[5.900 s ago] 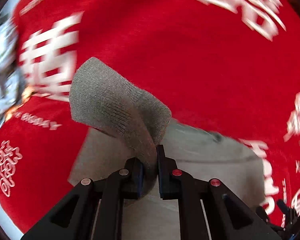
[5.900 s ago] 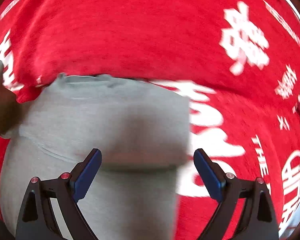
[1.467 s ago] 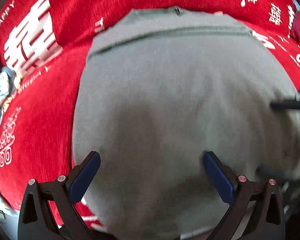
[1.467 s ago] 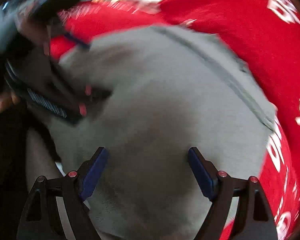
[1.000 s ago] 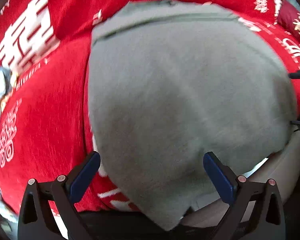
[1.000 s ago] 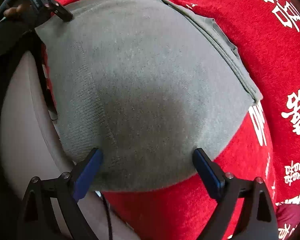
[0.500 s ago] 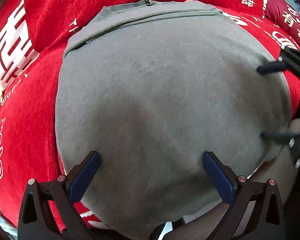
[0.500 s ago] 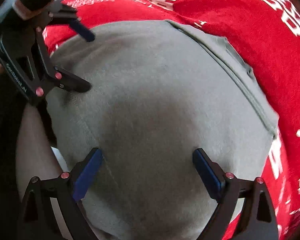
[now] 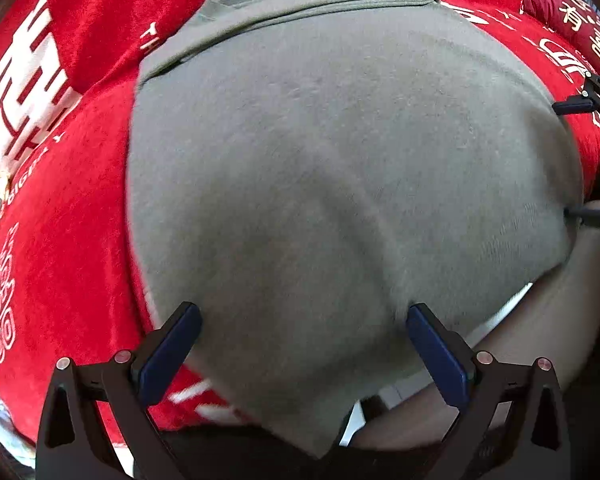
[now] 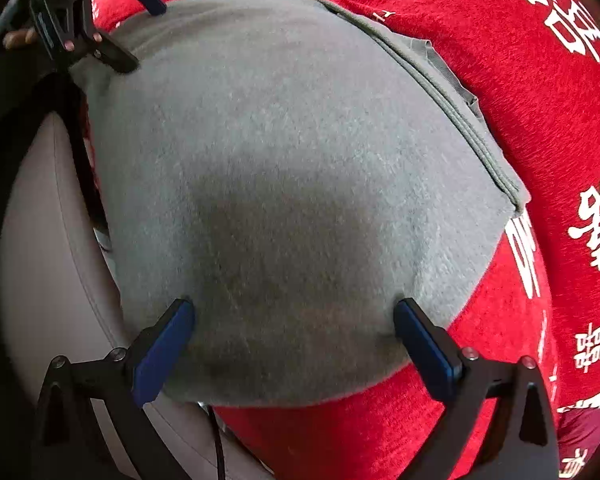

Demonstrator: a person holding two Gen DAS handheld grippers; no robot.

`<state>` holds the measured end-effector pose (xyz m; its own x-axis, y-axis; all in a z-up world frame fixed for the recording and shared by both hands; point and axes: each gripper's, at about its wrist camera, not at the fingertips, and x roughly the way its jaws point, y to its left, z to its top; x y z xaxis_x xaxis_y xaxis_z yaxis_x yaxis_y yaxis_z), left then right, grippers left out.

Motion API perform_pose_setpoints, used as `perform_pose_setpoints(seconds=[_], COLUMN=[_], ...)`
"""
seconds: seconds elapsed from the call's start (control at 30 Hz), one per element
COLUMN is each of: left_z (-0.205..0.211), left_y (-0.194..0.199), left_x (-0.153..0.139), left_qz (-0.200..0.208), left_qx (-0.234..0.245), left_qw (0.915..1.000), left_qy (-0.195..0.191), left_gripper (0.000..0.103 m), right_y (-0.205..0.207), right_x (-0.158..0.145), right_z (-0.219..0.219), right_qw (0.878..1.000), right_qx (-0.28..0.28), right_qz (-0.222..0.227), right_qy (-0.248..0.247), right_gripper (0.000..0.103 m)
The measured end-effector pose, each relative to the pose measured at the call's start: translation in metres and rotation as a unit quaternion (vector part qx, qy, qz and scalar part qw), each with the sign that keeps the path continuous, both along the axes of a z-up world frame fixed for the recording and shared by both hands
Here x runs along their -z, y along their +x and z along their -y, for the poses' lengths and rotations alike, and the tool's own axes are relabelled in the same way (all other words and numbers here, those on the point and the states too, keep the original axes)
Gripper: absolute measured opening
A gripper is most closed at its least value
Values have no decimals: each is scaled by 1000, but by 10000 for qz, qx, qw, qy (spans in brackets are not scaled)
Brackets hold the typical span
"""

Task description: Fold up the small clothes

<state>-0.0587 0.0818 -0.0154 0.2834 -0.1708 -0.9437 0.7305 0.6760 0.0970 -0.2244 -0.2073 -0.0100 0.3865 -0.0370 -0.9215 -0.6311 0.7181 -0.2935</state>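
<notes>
A grey knit garment (image 9: pixel 340 160) lies folded flat on a red cloth (image 9: pixel 60 260), its ribbed hem along the far side. My left gripper (image 9: pixel 302 320) hovers open over the garment's near left part, with only the fabric below between its blue pads. In the right wrist view the same garment (image 10: pixel 280 140) fills the middle. My right gripper (image 10: pixel 294 312) is over its near edge, jaws opening wide, pads resting at the fabric's surface without pinching it. The left gripper (image 10: pixel 140 34) shows at the top left there, and the right gripper (image 9: pixel 566 160) at the right edge of the left view.
The red cloth (image 10: pixel 520 60) with white characters spreads beyond the garment. A pale beige padded edge (image 10: pixel 40 260) runs along the near side, with a black cable (image 10: pixel 220 440) hanging by it. A hand (image 10: pixel 18 38) grips the left tool.
The left gripper, earlier shut on a raised grey fold, has let go and stands open. The garment now lies flat and doubled over. The right gripper has come closer to it.
</notes>
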Motion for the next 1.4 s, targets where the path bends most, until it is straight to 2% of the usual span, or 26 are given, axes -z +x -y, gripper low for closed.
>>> perform_pose_setpoints(seconds=[0.07,0.2,0.37,0.43,0.53,0.57,0.6,0.63,0.67,0.8,0.87,0.9,0.97,1.03,1.13,1.2,1.3,1.4], left_z=[-9,-9,42,60,69,62,55,45,36,-9,-19,-21,-20,-14,9,27,48,54], left_y=[1,15,31,46,65,68,69,68,64,49,48,45,42,35,30,34,45,50], left_x=[-7,-22,-33,-30,-10,-9,-8,-7,-6,2,-1,-4,-10,-20,-35,-37,-28,-13], left_qz=[227,166,518,498,168,32,-115,-172,-146,-297,-457,-385,-65,-3,172,332,130,16], left_qx=[-83,-291,-118,-229,-474,-554,-638,-672,-648,-614,-724,-812,-923,-899,-854,-1015,-1314,-1525], left_qw=[9997,9990,9978,9977,9983,9974,9962,9957,9961,9959,9940,9943,9952,9948,9931,9905,9870,9862], left_qy=[86,-307,-384,-407,-281,-462,-588,-606,-586,-594,-687,-578,-307,-469,-789,-869,-917,-652], left_gripper=[103,103,103,103,103,103,103,103,103,103,103,103,103,103,103,103,103,103], right_y=[3,11,53,78,104,108,107,103,96,55,35,28,24,19,23,37,60,80], right_x=[-6,-34,-54,-49,-32,-22,-16,-15,-16,-14,-9,-10,-10,-21,-46,-59,-60,-46], right_z=[1,-9,-46,-54,-51,-45,-35,-22,-13,24,33,37,42,44,29,9,-29,-62], right_qw=[9999,9989,9953,9948,9918,9904,9873,9824,9815,9860,9907,9912,9888,9864,9864,9842,9845,9872], right_qx=[135,161,125,236,671,841,967,1080,1137,994,967,980,1253,1466,1385,1333,1256,1138], right_qz=[-62,232,540,440,15,-157,-316,-330,-284,-111,-101,-70,-317,-112,292,443,437,165], right_qy=[-80,384,799,885,1090,1085,1223,1490,1512,1334,956,892,746,730,841,1074,1145,1109], right_gripper=[100,100,100,100,100,100,100,100,100,101,102,102,103,103,103,103,103,102])
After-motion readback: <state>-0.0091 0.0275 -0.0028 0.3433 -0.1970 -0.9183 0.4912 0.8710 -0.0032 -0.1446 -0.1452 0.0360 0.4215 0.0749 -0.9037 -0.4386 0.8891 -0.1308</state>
